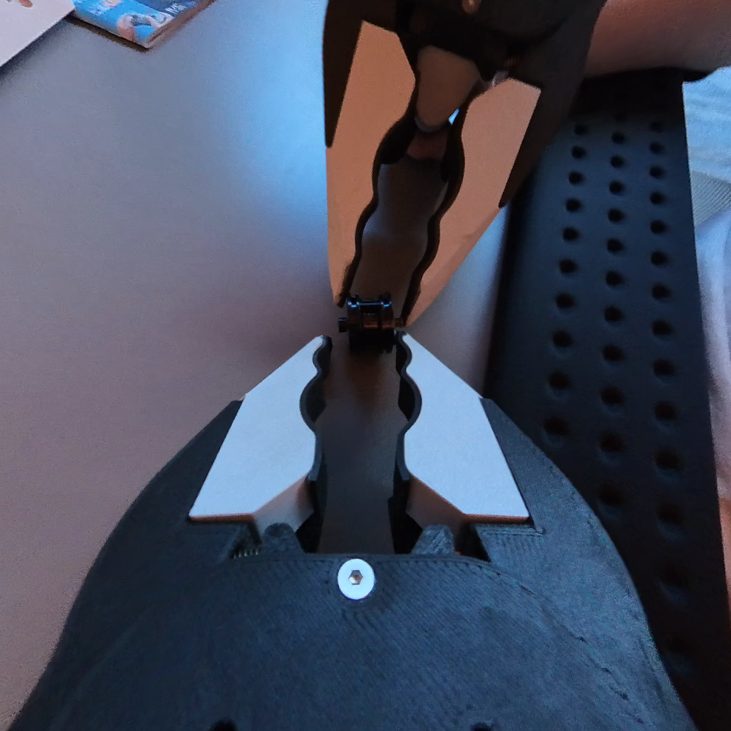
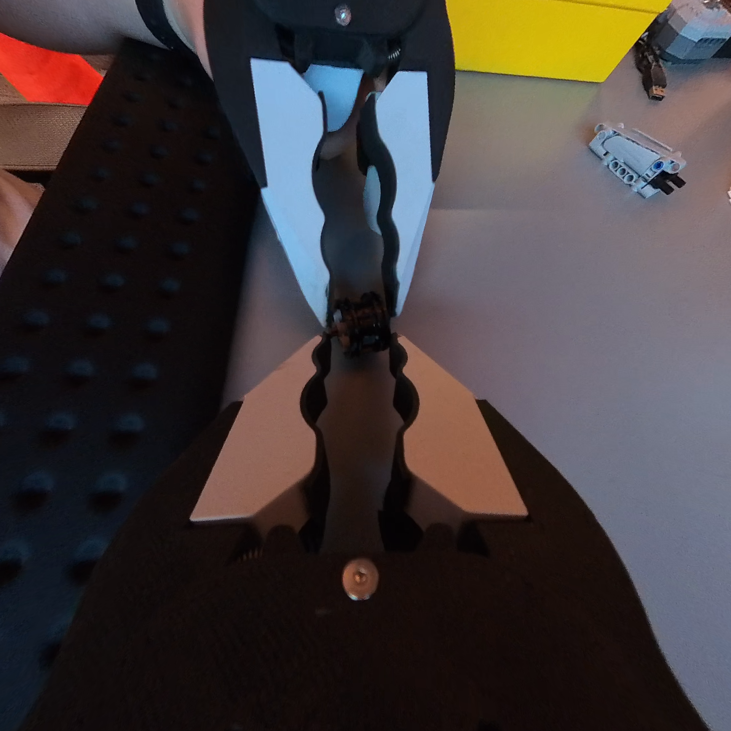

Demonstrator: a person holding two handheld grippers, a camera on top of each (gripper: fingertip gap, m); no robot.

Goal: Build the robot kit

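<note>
Both grippers are nose to nose over the grey table [image 1: 158, 237]. My left gripper [image 1: 364, 341] comes in from the near edge of its view, and the right gripper [image 1: 374, 306] reaches down from the far side. Between the two sets of tips is a small black toothed part [image 1: 368, 322] with a thin metal pin through it, raised clear of the table as far as I can judge.

Neither gripper is wide open. Each pair of jaws is drawn in to about the width of that little part. From the left wrist the right gripper's tips seem to pinch the ends of the pin, while my left tips bracket the lower half. From the right wrist, the right gripper [image 2: 360, 343] has the toothed part [image 2: 362, 324] at its tips and the left gripper [image 2: 362, 312] is clamped on it from the far side. I read both as gripping, but I can't tell which carries the load.

A black dotted mat [image 1: 617, 316] lies just to the right of the left gripper. Far right in the right wrist view are a grey building-block piece [image 2: 637, 162], a yellow box [image 2: 553, 35] and a cable plug [image 2: 654, 85], all well apart from the grippers.
</note>
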